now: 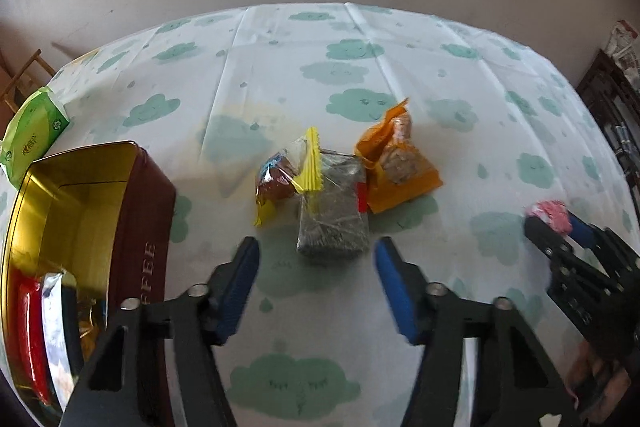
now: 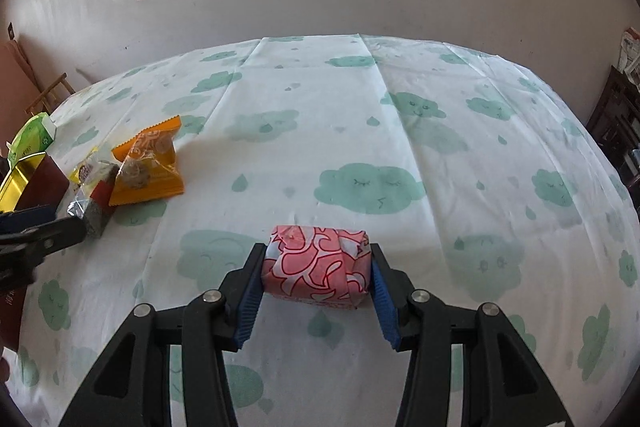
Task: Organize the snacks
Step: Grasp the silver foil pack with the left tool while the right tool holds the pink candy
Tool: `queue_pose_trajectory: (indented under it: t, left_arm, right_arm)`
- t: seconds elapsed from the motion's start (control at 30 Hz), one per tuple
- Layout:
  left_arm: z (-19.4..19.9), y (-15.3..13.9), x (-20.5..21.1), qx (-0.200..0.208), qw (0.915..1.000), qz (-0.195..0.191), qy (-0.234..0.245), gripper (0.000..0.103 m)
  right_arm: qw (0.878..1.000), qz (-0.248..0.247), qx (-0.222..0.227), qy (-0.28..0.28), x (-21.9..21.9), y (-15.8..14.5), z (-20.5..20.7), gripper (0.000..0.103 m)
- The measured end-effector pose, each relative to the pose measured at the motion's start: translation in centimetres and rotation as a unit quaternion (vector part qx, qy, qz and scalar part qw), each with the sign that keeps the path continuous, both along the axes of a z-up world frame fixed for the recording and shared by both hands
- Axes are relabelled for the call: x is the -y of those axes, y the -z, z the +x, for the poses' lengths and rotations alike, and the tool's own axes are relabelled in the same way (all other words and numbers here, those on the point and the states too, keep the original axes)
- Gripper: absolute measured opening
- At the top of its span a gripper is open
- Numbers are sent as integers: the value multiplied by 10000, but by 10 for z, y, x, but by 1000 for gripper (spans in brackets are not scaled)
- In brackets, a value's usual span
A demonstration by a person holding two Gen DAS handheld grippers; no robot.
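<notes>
On the cloud-print tablecloth [image 1: 280,75], the left gripper [image 1: 316,259] hangs with fingers apart and empty, just short of a grey packet [image 1: 332,223] between yellow [image 1: 288,179] and orange [image 1: 400,167] snacks; a tin [image 1: 144,203] sits left. From the right wrist, the right gripper [image 2: 318,267] clamps a pink snack [image 2: 316,263].

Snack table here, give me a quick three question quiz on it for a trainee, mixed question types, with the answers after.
1. True or false: the right gripper is shut on the pink snack.
2. Which packet lies nearest ahead of the open left gripper? A) orange packet B) grey packet C) green box
3. On which side of the left wrist view does the gold-lined tin stand?

Key: 1 true; 2 B; 3 left.
</notes>
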State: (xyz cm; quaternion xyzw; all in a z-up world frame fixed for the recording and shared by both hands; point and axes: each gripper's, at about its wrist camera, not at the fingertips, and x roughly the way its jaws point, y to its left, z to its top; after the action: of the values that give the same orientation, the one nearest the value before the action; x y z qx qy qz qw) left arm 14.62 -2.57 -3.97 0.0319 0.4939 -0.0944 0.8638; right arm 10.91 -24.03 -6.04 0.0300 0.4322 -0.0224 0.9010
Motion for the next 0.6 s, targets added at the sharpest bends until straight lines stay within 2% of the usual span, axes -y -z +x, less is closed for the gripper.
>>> queue_pose_trajectory:
  t: [0.27, 0.33, 0.4, 0.6]
  left_arm:
    - [21, 9, 8, -4, 10000, 4, -55, 48]
    - [23, 13, 9, -70, 10000, -11, -37, 36]
    - [21, 13, 11, -26, 10000, 24, 4, 32]
    - [-1, 13, 10, -34, 9999, 68, 125, 32]
  right_arm:
    - [10000, 94, 12, -9, 2, -1, 0, 50]
    - [10000, 77, 9, -8, 2, -1, 0, 51]
    - [10000, 65, 6, -8, 3, -1, 0, 51]
    - [10000, -71, -26, -10, -3, -1, 0, 51]
